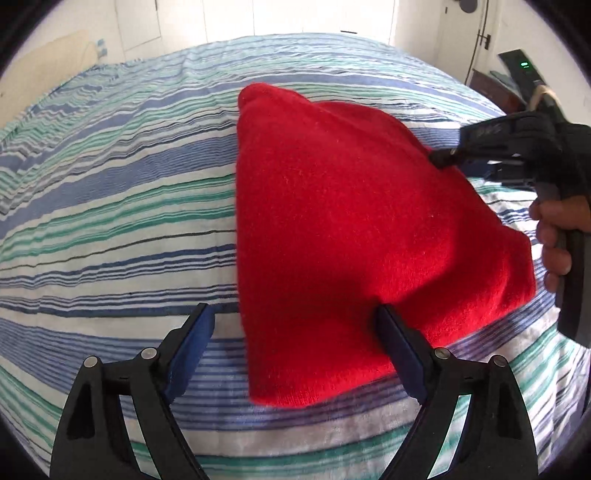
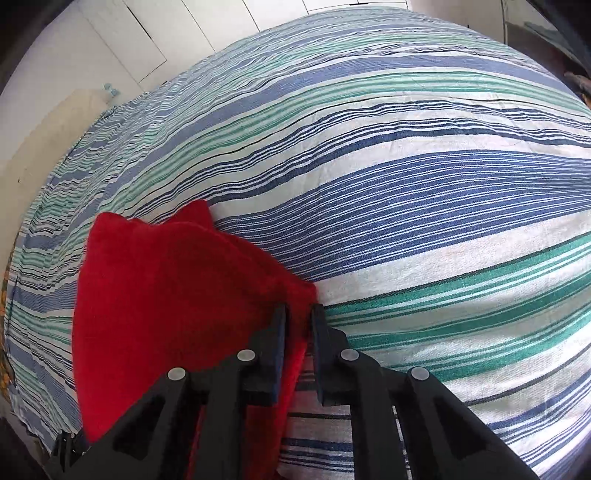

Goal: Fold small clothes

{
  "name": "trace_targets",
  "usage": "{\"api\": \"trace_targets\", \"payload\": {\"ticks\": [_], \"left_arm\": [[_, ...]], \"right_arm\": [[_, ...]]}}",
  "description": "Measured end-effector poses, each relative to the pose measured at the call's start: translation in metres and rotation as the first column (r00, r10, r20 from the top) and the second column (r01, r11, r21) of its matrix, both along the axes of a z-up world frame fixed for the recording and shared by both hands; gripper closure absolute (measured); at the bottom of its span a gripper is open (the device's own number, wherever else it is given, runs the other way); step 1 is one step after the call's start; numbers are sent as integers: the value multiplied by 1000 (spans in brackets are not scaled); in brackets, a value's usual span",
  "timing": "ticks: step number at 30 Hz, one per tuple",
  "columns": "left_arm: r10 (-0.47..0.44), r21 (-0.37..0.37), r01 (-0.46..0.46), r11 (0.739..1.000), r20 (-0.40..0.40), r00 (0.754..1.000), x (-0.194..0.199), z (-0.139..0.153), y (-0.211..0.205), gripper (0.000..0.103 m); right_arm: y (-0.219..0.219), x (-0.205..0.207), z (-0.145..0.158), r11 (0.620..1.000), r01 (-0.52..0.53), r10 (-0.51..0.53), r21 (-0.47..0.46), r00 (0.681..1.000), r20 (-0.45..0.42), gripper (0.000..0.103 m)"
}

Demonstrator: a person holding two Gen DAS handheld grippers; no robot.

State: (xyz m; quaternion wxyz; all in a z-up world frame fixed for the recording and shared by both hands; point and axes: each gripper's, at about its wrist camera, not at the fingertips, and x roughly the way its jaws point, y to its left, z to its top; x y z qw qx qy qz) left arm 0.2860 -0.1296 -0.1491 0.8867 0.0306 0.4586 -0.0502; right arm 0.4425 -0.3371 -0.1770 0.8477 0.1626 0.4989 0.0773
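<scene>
Left wrist view: one red garment [image 1: 354,236], left claw [image 1: 295,328] spread, right claw [image 1: 441,158] pinching it.

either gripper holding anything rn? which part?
Right gripper has the red garment between its jaws at one side edge; a firm pinch cannot be confirmed. Left gripper is open, holding nothing.

Red garment [image 1: 369,229]: soft knit cloth, matt, slightly fuzzy nap. Bedspread [image 1: 110,206]: woven striped cloth, matt, coarse visible weave, lightly wrinkled. Left gripper [image 1: 295,354]: black plastic, smooth semi-matt, with dull silver metal pivot pins; blue pads [image 1: 400,350] look matt and rubbery. Right gripper [image 2: 298,332]: same black plastic, same metal pins. Wall panels [image 2: 166,33]: smooth, white, painted.
</scene>
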Motion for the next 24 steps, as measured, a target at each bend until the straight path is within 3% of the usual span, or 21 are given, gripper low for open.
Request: {"api": "trace_targets", "payload": {"ticks": [1,4,7,9,10,12,14,16,20,22,24], "left_arm": [[0,-2,0,1000,1,1000,-3,3,1,13],[12,-11,-12,1000,17,1000,-19,15,11,14],[39,-21,-39,999,2,999,-29,19,18,14],[59,-16,-60,998,-16,998,-28,15,25,14],[71,-7,-72,997,-27,997,-29,13,28,14],[87,14,-87,996,-41,995,-36,13,33,14],[100,43,-99,994,-34,994,-49,20,43,14],[113,46,-112,993,-20,993,-64,27,57,14],[176,8,-176,984,-54,983,-94,23,83,14],[200,7,-200,980,-79,977,-102,20,89,14],[211,5,-211,977,-92,973,-113,18,90,14]], "right_arm": [[-3,-3,10,1000,5,-5,3,1000,19,71],[-10,-29,49,1000,-26,25,3,993,119,70],[3,-78,78,970,-189,155,156,966,205,70],[20,-105,72,911,-295,242,290,948,205,70],[27,-115,60,904,-301,255,303,950,182,70],[32,-120,23,950,-217,207,224,976,67,71],[33,-115,-10,976,-130,137,177,990,-29,98],[27,-124,-2,977,-85,88,196,996,-8,102],[36,-176,52,979,-161,142,125,979,148,86],[40,-207,61,981,-171,153,90,972,177,63],[39,-241,58,985,-164,152,60,973,174,55]]}}
